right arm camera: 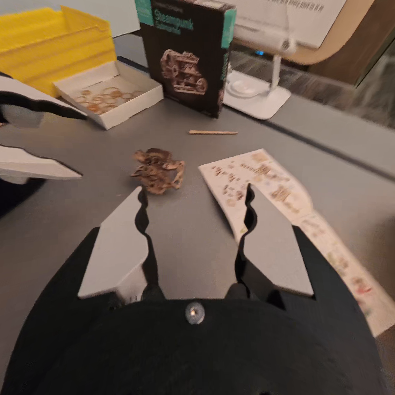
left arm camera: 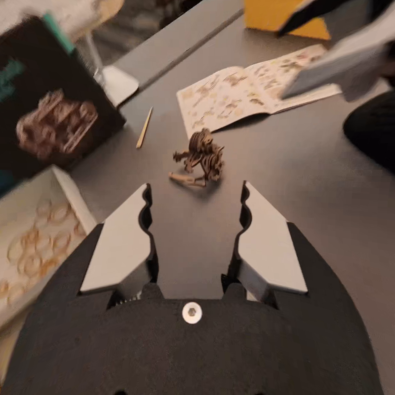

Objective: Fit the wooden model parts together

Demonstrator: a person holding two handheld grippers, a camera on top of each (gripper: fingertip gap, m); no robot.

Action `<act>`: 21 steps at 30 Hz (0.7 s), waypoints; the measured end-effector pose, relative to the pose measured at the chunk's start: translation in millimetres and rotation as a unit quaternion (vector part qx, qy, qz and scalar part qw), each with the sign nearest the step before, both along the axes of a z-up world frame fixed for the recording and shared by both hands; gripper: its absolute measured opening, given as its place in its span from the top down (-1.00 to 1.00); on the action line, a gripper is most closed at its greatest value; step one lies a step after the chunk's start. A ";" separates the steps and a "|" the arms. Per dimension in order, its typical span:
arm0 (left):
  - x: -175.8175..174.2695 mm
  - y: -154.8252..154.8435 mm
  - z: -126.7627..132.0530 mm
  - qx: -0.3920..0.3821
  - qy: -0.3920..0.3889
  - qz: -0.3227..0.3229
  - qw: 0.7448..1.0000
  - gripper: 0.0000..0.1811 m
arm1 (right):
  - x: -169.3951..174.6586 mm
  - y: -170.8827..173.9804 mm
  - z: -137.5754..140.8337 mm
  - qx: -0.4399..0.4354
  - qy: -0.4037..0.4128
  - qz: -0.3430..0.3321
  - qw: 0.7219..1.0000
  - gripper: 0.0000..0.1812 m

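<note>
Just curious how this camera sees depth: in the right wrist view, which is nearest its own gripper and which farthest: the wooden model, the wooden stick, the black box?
1. Wooden model, just past the fingertips, left.
2. Wooden stick, farther back, flat on the table.
3. Black box, upright at the back.

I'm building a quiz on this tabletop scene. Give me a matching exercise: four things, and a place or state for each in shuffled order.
1. small brown wooden model
2. thin wooden stick
3. black picture box
4. shallow white cardboard tray

A. holds loose rings
B. stands upright
C. lies flat in front of the box
D. sits between the tray and the open booklet

Pairs: 1-D, 2-C, 3-B, 4-A
</note>
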State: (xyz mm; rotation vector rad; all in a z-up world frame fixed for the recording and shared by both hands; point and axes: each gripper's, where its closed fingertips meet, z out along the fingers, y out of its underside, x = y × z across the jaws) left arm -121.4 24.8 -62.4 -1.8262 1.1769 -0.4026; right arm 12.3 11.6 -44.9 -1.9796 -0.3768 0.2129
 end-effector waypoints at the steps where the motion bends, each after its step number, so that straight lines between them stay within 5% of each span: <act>1: -10.6 -1.1 -2.5 -0.007 -0.007 0.036 0.999 0.05 | -7.4 -10.4 -3.8 -0.013 0.012 -0.010 1.000 -0.09; 4: -28.6 -7.2 -13.2 -0.020 -0.044 0.123 0.991 0.02 | -24.9 -31.3 -27.8 -0.043 0.001 -0.055 0.998 -0.39; 9: -27.6 -20.2 -53.4 -0.114 -0.057 0.199 0.972 -0.27 | -43.5 -41.1 -75.9 -0.110 0.028 -0.134 0.984 -0.61; 15: -33.0 -18.4 -100.2 -0.124 0.026 0.266 0.956 -0.48 | -31.1 -34.3 -118.6 -0.151 0.005 -0.241 0.959 -0.64; 21: -31.7 -11.4 -100.1 -0.116 0.003 0.302 0.946 -0.51 | -28.2 -27.2 -120.2 -0.157 0.006 -0.283 0.946 -0.65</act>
